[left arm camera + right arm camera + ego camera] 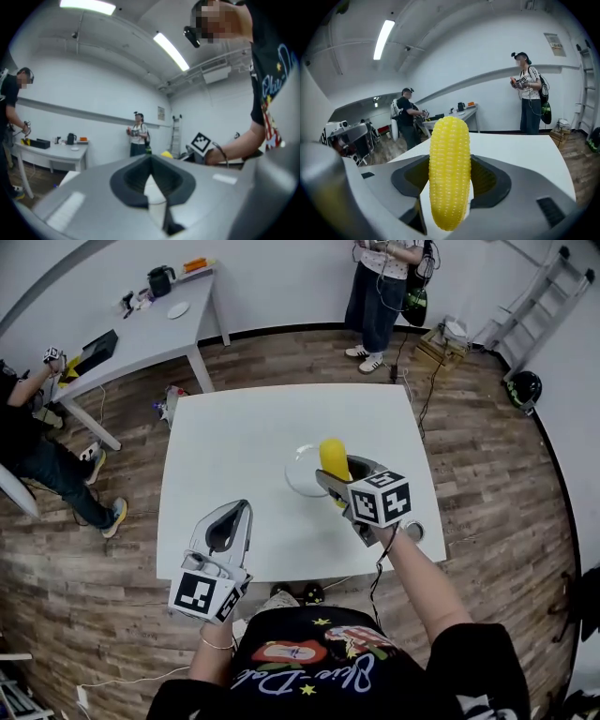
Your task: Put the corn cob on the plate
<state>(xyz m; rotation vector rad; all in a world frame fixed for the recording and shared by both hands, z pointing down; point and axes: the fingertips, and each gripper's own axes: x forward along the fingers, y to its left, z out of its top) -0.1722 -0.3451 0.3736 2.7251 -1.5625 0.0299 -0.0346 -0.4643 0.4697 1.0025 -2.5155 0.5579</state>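
Note:
A yellow corn cob [334,458] [450,171] stands upright between the jaws of my right gripper [339,472] [449,183], which is shut on it. The cob hangs over the right edge of a white plate [302,470] near the middle of the white table [234,446]. My left gripper [228,529] [151,180] sits lower left, near the table's front edge, its jaws closed together with nothing between them. From the left gripper view the corn shows as a small yellow tip [167,153].
A person [382,282] stands beyond the table's far side. Another person [28,442] sits at the left by a grey desk [141,329] with a kettle and small items. A ladder [539,301] leans at the far right. Cables lie on the wooden floor.

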